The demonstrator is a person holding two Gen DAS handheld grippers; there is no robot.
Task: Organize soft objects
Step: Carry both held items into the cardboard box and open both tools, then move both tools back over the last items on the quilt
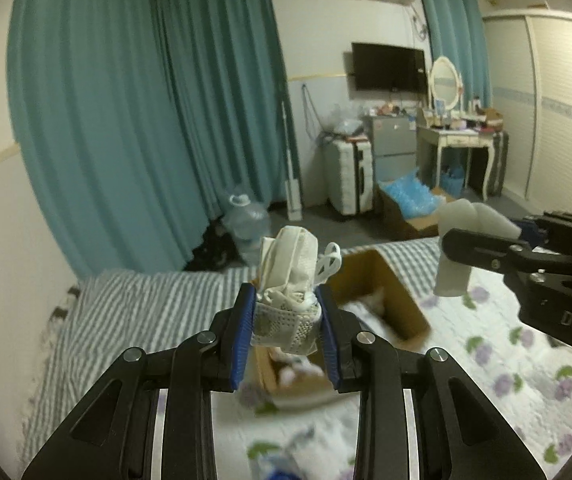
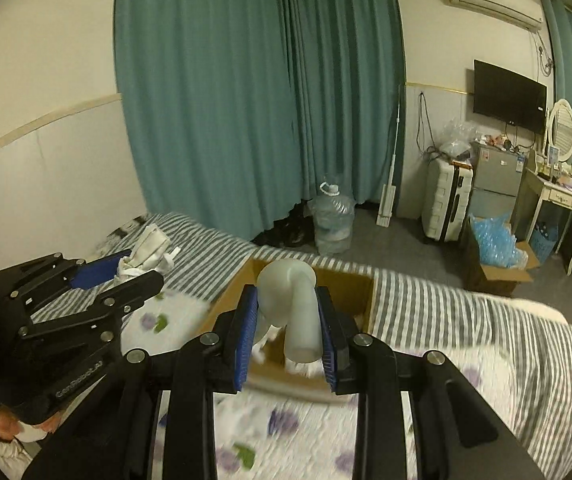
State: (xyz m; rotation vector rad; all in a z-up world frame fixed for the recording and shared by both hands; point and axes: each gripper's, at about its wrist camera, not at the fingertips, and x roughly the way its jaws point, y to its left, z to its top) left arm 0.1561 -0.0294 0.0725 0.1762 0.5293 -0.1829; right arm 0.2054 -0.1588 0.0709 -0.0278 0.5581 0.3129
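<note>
Two grippers above open brown cardboard box: left gripper clamping bundled white mesh cloth, right gripper clamping folded pale-grey foam piece.

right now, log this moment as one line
left hand-held gripper: shut on white cloth bundle | right hand-held gripper: shut on pale folded item | cardboard box: open on bed, below both

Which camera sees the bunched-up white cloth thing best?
The left wrist view: the white cloth bundle sits centre frame, pinched by the left gripper, its mesh showing. The right wrist view shows it small at the left, partly hidden by that gripper.
</note>
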